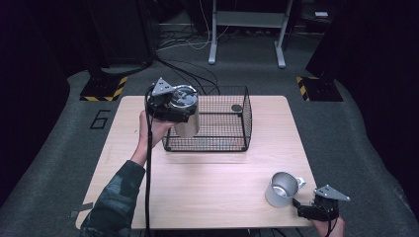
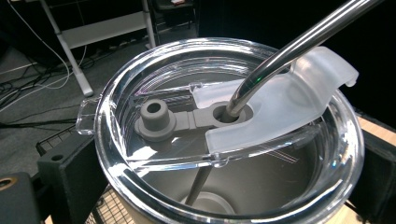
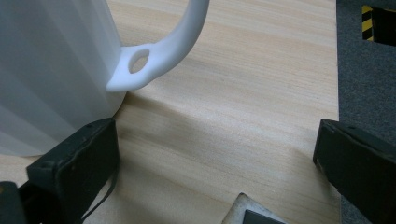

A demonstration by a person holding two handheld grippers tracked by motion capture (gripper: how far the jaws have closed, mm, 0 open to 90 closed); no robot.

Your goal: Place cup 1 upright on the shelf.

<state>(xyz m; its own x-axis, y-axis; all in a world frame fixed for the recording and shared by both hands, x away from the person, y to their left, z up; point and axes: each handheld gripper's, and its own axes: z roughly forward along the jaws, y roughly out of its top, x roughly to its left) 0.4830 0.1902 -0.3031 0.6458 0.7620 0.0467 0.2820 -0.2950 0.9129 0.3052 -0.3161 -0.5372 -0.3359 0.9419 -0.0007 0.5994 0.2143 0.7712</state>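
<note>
A person stands at a light wooden surface (image 1: 197, 182) with a hand-held tool in each hand. The left tool (image 1: 170, 106) is raised at the near-left corner of a black wire basket (image 1: 232, 143) that sits toward the far side of the surface. Its two black jaws are pinching a stainless steel tumbler (image 1: 188, 123), one jaw on each side of the body, and the tumbler is held up in the air, overlapping the basket's left end as seen from above. In the left gripper view, the tumbler (image 2: 261, 186) is seen from above: it has a clear plastic lid (image 2: 116, 112) with a frosted flap (image 2: 289, 102) swung open, and a metal straw (image 2: 299, 42) runs through a grey seal (image 2: 187, 121) down into the steel interior. The person's left hand (image 1: 153, 131) grips that tool from below, with a camouflage-patterned sleeve (image 1: 113, 197) and a black cable (image 1: 147, 173) trailing toward the near edge. At the near-right corner of the surface, a metal mug with a handle (image 1: 282, 188) stands upright. The right tool (image 1: 314, 210) rests low just beside it, jaws spread wide and holding nothing. In the right gripper view, one jaw sits next to the mug's pale wall (image 3: 51, 70) beneath the handle (image 3: 168, 46); the other is well apart from it, out over the surface's edge.
</note>
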